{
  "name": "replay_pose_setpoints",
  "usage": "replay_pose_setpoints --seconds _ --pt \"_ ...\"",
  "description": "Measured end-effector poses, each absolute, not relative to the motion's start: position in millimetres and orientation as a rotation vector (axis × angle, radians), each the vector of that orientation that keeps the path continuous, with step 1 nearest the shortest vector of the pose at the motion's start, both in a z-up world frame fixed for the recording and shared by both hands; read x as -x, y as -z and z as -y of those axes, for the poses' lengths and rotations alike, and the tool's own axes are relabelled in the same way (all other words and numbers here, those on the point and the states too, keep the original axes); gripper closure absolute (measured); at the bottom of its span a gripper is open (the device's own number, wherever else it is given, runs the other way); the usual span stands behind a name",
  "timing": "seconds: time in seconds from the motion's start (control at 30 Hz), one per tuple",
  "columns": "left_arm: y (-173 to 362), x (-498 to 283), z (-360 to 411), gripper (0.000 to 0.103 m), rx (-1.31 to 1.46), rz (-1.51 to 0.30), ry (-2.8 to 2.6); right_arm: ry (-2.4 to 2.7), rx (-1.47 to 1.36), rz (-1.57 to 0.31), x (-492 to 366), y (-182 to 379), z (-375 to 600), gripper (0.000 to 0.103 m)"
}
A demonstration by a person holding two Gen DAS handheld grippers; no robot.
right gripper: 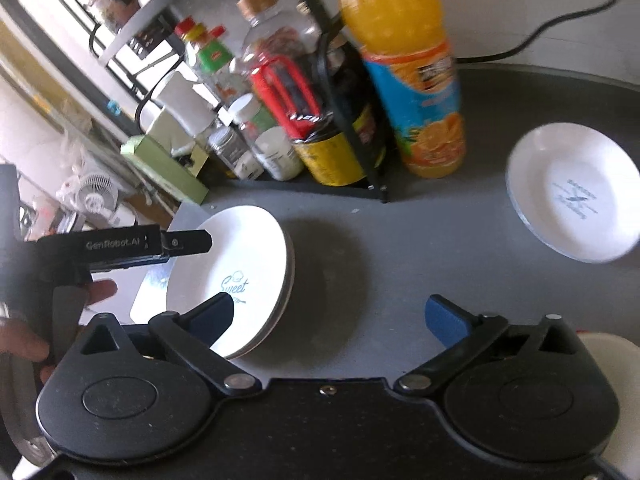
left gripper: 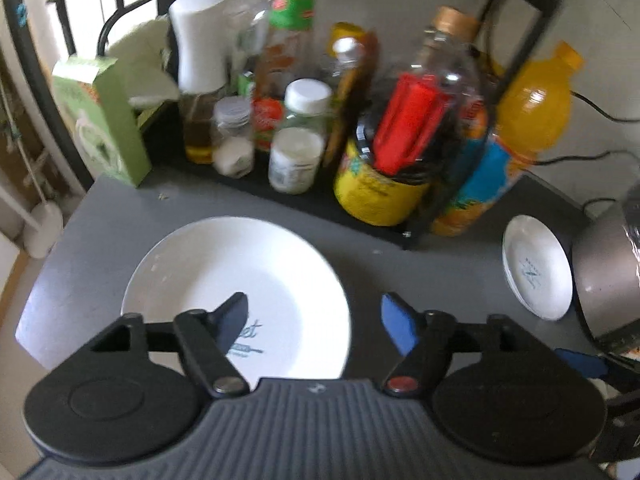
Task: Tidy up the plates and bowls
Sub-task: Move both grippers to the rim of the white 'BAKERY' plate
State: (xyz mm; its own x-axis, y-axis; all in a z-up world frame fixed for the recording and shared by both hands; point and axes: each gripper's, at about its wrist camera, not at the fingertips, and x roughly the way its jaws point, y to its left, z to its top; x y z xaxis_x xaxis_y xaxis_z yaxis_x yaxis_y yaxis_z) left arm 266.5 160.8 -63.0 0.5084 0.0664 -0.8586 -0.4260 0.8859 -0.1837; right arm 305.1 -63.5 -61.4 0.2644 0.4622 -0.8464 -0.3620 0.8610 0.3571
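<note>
A stack of large white plates [left gripper: 240, 276] printed "Sweet" lies on the grey table [left gripper: 420, 272], near its left edge. My left gripper [left gripper: 314, 312] hangs open above the stack, one finger over the plate's middle and the other past its right rim, pads touching nothing. In the right wrist view the same stack [right gripper: 248, 256] is at the left. My right gripper [right gripper: 328, 308] stands wide open over bare table, its left finger overlapping the stack's edge. A smaller stack of white plates [right gripper: 572, 196] lies at the right, also seen as small plates [left gripper: 536, 268].
A black rack [left gripper: 304, 200] crowded with bottles and jars lines the table's back, with an orange juice bottle [right gripper: 416, 80] beside it and a green box [left gripper: 100, 120] at the left. A grey metal pot [left gripper: 604, 276] stands right of the small plates. A hand [right gripper: 24, 344] holds the left gripper's handle.
</note>
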Motion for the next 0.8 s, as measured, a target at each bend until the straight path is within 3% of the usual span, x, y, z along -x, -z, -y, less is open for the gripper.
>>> replay_pose_setpoints --seconds 0.33,0.8 --pt "45.7 -274.1 -108.6 0.0 0.348 -0.95 -0.277 -0.474 -0.17 -1.124 -299.7 45.5 124.5 0.0" --pt "31.0 -291.1 -39.3 0.0 0.267 -0.927 -0.145 -0.323 -0.237 -1.039 -285.0 28.9 197.8 0.0"
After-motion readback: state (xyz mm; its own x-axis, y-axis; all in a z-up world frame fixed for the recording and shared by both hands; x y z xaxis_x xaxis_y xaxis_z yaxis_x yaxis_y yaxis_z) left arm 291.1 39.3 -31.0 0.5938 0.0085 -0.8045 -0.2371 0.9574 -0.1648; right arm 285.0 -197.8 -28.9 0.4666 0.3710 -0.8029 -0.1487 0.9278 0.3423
